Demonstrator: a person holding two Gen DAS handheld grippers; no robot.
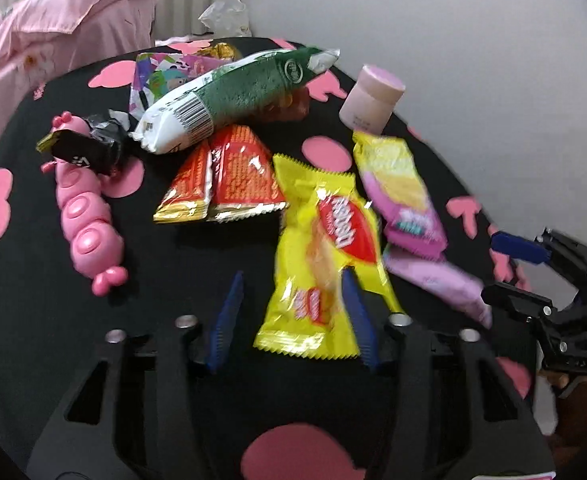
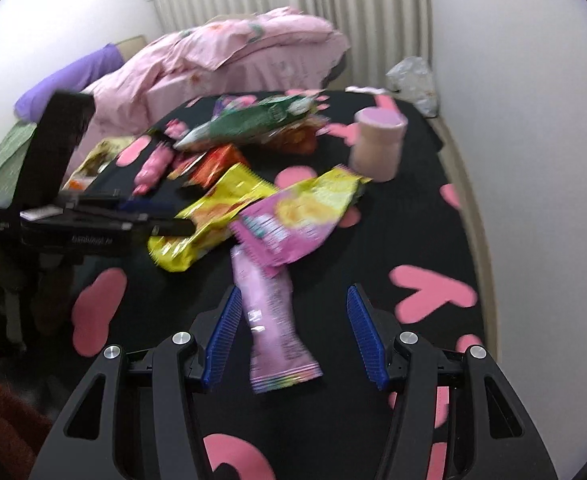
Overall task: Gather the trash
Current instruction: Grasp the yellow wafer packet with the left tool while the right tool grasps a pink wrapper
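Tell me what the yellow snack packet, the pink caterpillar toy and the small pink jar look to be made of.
Yellow snack packet: thin glossy plastic film, with creases, glare and zigzag-cut ends. Pink caterpillar toy: likely hard moulded plastic, smooth rounded segments with soft highlights. Small pink jar: matte, no glare; plastic or frosted glass, cannot tell which.

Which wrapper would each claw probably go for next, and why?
Probably each lowers and closes on the wrapper lying in its gap: the left gripper frames the yellow wrapper, and the right gripper, wide open, frames the pale pink wrapper. Neither is pressing yet.
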